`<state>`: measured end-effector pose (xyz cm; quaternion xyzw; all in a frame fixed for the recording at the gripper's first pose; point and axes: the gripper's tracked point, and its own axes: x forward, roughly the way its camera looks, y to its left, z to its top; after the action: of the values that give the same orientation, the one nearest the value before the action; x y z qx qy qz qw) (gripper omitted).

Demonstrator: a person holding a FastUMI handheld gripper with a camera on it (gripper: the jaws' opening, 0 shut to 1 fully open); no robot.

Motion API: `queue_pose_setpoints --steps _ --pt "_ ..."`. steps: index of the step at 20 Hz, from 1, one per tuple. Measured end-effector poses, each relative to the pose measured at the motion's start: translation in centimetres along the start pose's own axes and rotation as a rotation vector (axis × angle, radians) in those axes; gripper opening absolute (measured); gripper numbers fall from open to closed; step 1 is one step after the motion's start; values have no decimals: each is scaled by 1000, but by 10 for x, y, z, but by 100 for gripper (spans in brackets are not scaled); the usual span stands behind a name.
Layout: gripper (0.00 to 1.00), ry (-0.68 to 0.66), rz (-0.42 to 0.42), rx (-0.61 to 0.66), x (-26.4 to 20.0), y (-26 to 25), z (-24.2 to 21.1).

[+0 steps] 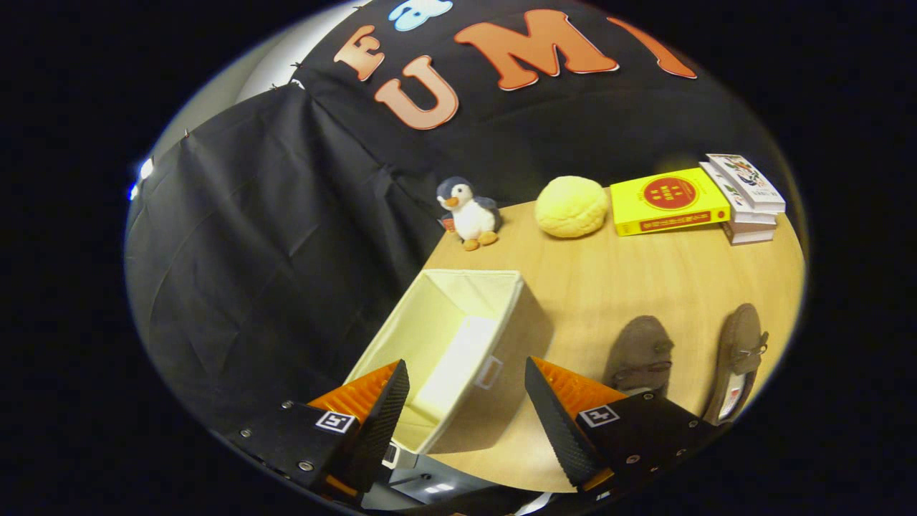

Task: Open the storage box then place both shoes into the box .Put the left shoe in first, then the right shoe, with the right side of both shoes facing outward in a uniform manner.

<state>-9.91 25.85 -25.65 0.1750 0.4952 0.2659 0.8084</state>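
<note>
Storage box [458, 358] of cream fabric, square and soft-walled, is sitting open-topped at the near corner of the pale wooden surface [594, 287], directly beyond and between the two fingers of the tool [466, 401]. The tool is hovering above it with its fingers spread wide and gripping nothing. Inside, the box is showing only its bare lining, so the opening step appears done while neither shoe is yet packed. Just past the right-hand finger, the first brown suede loafer [640, 355] is lying on the surface, partly hidden by that finger; the second brown suede loafer [738, 358] is lying beside it, a little apart, its insole label facing up. Which is the left shoe cannot be told from here. Both placements, left first, are judged to be remaining. Farther back, a small plush penguin [467, 212], a round yellow plush ball [571, 206], a yellow book [668, 201] and a short stack of books [745, 197] are resting along the far edge.
</note>
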Motion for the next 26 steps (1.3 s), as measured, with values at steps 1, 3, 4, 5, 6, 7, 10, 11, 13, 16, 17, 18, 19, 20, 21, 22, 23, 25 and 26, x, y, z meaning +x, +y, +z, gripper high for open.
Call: queue_pose_setpoints --steps 1,3,4,5,6,7,10,11,13,16,17,18,19,20,21,22,23,25,26 --pt "97 8 -35 11 -1 -19 -8" --pt "97 25 -101 35 -4 -53 -23" --pt "97 30 -129 44 -7 -68 -29" --pt "97 35 -160 45 -10 -82 -36" --pt "98 40 -189 42 -11 -97 -40" --pt "97 49 -213 38 -12 -109 -45" --pt "97 64 -253 33 -14 -133 -59" --pt "97 68 -264 26 -11 -141 -61" --pt "97 80 -288 14 -4 -155 -67" --pt "96 104 -331 -8 8 -174 -75" --pt "96 110 -353 -19 13 -183 -76" --pt "95 118 -377 -29 17 -192 -79" --pt "93 128 -393 -40 22 -199 -80" --pt "91 134 -409 -51 25 -206 -81" --pt "89 140 -422 -62 29 -211 -81" --pt "87 141 -430 -72 34 -216 -81" --pt "84 140 -436 -79 38 -220 -79" --pt "79 134 -437 -92 46 -223 -76" --pt "76 134 -433 -96 50 -223 -75"
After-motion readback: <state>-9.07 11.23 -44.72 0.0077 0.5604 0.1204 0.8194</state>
